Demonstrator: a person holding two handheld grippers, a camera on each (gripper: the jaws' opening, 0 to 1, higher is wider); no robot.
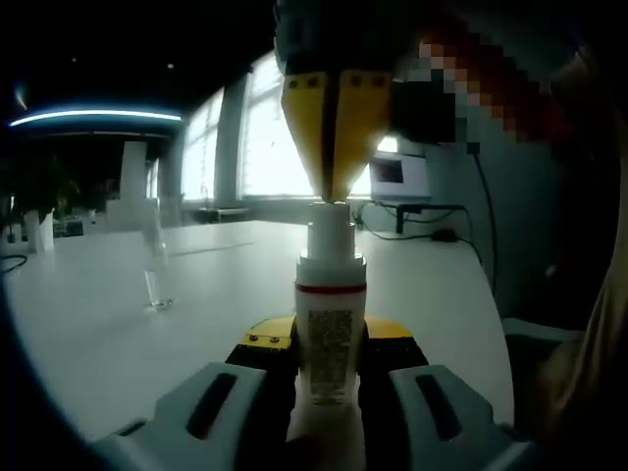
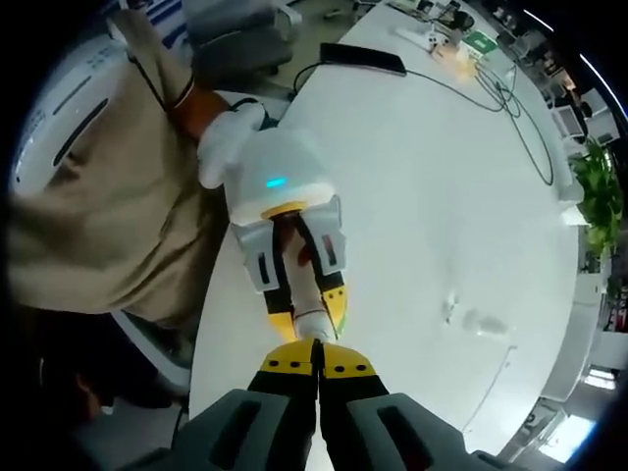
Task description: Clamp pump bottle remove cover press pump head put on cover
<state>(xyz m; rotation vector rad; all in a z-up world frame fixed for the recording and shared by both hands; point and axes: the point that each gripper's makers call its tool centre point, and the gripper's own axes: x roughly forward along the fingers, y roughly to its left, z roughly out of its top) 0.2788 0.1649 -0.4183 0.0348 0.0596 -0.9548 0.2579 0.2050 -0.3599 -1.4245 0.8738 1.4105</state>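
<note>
Two grippers on one pump bottle

Both jaws of the left gripper (image 1: pixel 327 392) pinch the pump bottle (image 1: pixel 330 339) by its body, holding it upright above the white surface (image 1: pixel 196 294). In the left gripper view the bottle is white with a red band below its collar and a printed label on its front. The right gripper (image 1: pixel 335 191) comes down from above, its yellow-tipped jaws pressed together, their point touching the top of the pump head (image 1: pixel 330 226). A clear cover (image 1: pixel 155 265) (a see-through cap) stands upright on the surface, well apart from the bottle, to its left in this view.

In the right gripper view the right gripper (image 2: pixel 316 368) looks down on the bottle top (image 2: pixel 312 324), with the left gripper (image 2: pixel 306 316) closed around the bottle below. A gloved hand (image 2: pixel 228 142) holds the left gripper; a beige sleeve (image 2: pixel 108 186) is beside it. Cables (image 2: pixel 471 88) lie across the far surface (image 2: pixel 422 216).
</note>
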